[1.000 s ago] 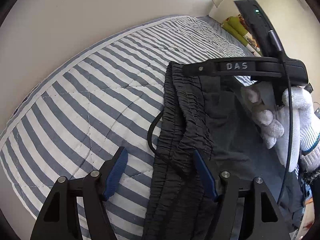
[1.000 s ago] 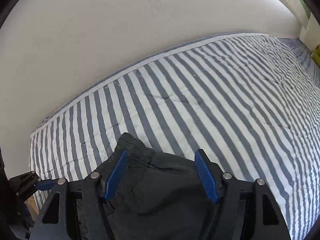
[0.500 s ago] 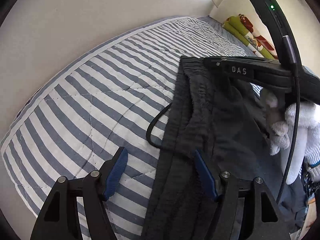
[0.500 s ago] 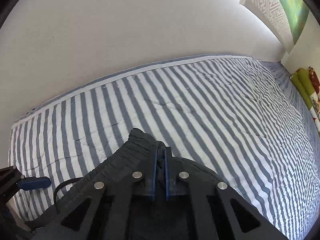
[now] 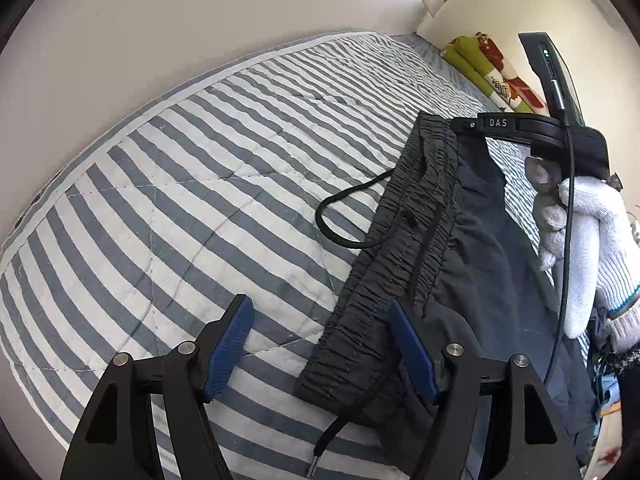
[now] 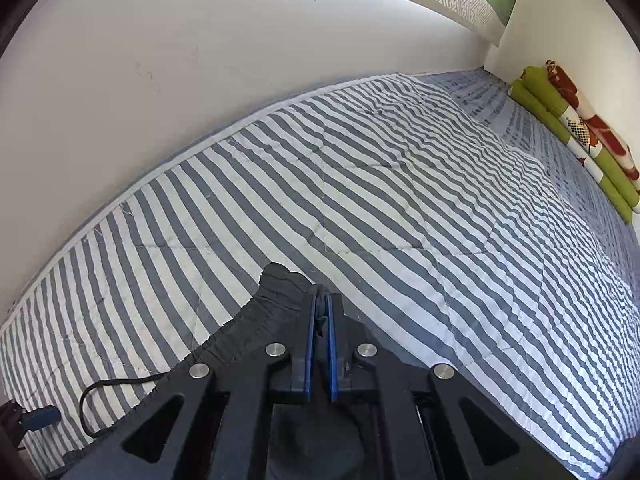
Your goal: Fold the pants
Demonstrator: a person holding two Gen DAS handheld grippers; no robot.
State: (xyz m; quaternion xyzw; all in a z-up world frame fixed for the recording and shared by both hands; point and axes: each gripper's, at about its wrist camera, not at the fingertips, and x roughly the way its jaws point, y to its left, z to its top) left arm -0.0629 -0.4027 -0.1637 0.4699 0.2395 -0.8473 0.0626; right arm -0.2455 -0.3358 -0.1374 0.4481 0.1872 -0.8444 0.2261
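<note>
Pants [image 6: 280,292] waistband pinched in right hand-held gripper [image 6: 319,320].

The lower part of the dark pants [image 5: 472,264] runs out past the bottom edge behind the left gripper's frame, the fabric pinched between the right gripper [image 6: 319,316] pads is mostly hidden by them, and the gloved hand [image 5: 588,240] is cut off at the right edge.

The letters "DAS" stand in white on the right gripper [image 5: 496,123] body.
</note>
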